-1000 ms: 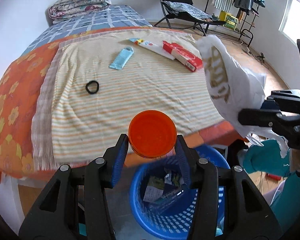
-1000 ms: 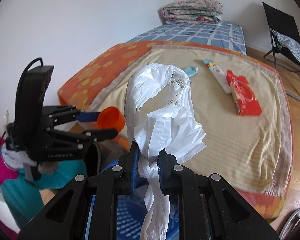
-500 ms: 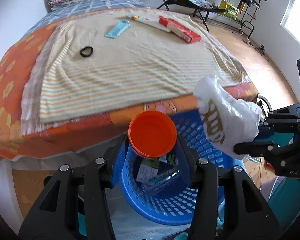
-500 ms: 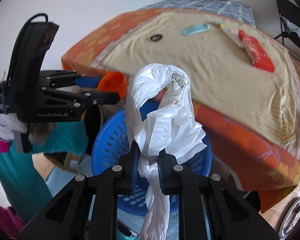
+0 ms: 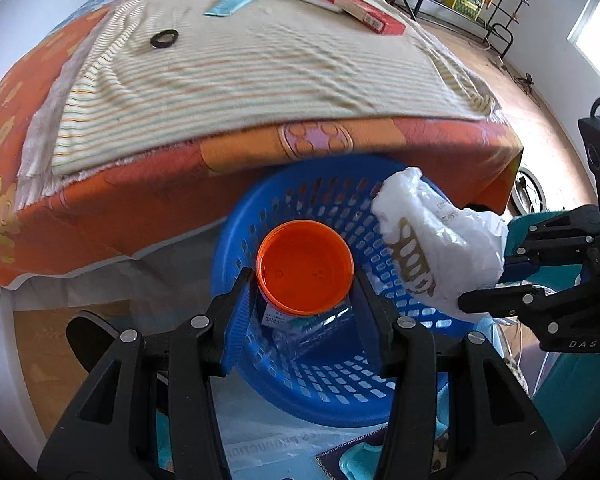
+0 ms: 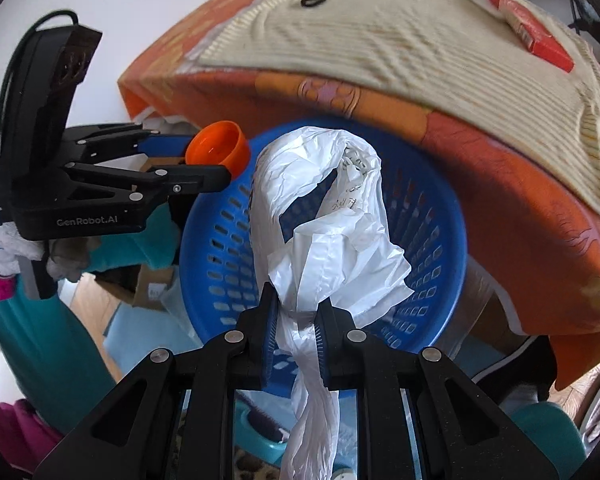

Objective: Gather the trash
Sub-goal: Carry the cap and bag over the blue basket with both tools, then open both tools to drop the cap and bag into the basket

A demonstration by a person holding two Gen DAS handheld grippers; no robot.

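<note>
**Cup and bag held over the blue basket**

Left wrist view: the left tongs (image 5: 305, 280) stand about half open, clamped on a round orange plastic cup (image 5: 306, 267) whose mouth faces the camera. The cup hangs over the mouth of a blue perforated plastic laundry basket (image 5: 332, 196) that stands on the floor against the foot edge of the bed (image 5: 148, 200). The cup covers most of the basket's contents; only a clear wrapper and a printed slip show beneath it. At the right, the right tongs (image 5: 496, 284) grip a crumpled white plastic bag (image 5: 432, 240) at the basket's right rim. On the bed's striped cloth lie a black ring (image 5: 164, 38), a light blue packet (image 5: 231, 1) and a red box (image 5: 360, 8), the far ones cut off at the top edge.

Right wrist view: the right tongs (image 6: 296, 330) are almost closed, pinching the white bag (image 6: 332, 240) at its twisted neck; its tail hangs down out of the frame. The bag hides the basket's (image 6: 220, 236) inside. The left tongs (image 6: 204, 160) hold the orange cup (image 6: 220, 150) at the basket's upper left rim.
</note>
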